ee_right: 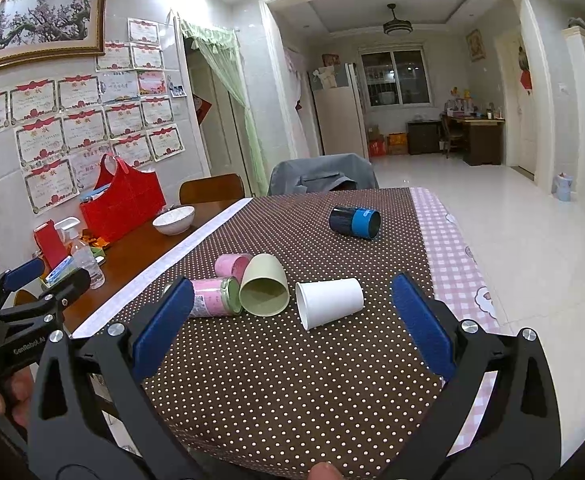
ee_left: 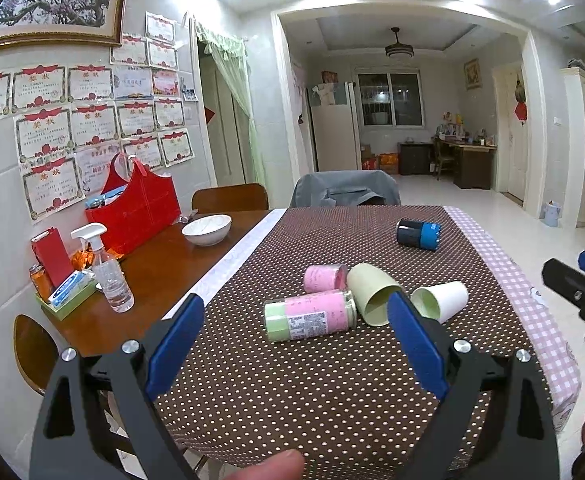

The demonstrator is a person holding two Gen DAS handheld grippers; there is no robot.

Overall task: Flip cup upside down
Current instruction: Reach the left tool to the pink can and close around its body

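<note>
Both claws, left gripper and right gripper, spread wide, gripping nothing; white paper cup on its side, beside pale green cup, on dotted tablecloth

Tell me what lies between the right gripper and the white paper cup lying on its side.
Nothing: in the right wrist view only bare brown polka-dot tablecloth separates the open right gripper from the white paper cup.
</note>
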